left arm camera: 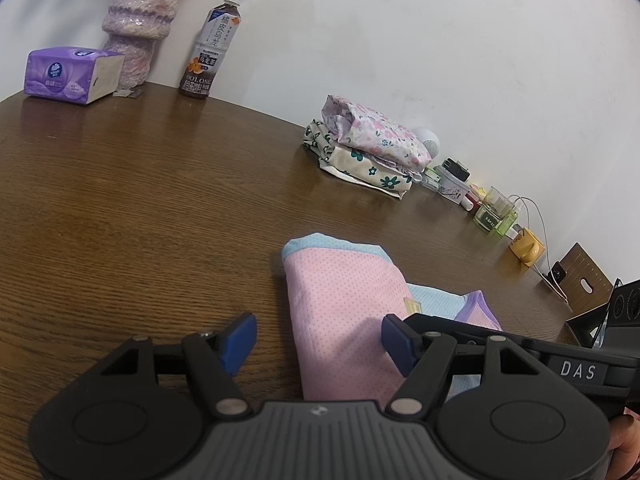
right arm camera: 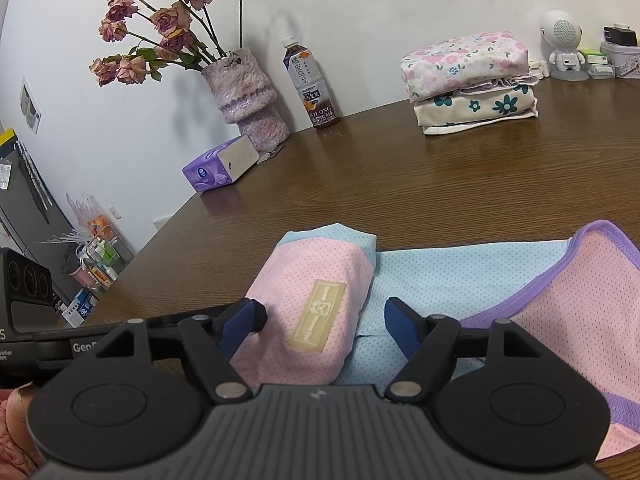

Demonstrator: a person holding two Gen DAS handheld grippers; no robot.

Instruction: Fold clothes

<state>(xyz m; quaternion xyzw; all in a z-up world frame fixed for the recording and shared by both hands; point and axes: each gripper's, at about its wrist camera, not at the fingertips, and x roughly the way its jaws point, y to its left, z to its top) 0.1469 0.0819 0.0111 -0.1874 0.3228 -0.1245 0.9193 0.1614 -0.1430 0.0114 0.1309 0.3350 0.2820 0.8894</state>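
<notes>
While both sat low over the worktop, the left hand-held gripper had its blue pads wide apart, nothing clamped; pink folded garment lay between and under them, pads not pressing on it. Right hand-held gripper same story: jaws apart, left pad just beside the pink roll, right pad over the light blue mesh layer, no grip. Garment's pink section was folded into a thick roll with a beige label facing up; the rest spread flat to the right, pale blue with a purple-trimmed pink flap. Further out, a stack of folded floral clothes sat near the wall, well apart from the pink piece. Along the far edge: oolong tea bottle, fuzzy purple vase with dried roses, purple tissue pack. Small white speaker and assorted clutter stood beside the floral stack.
</notes>
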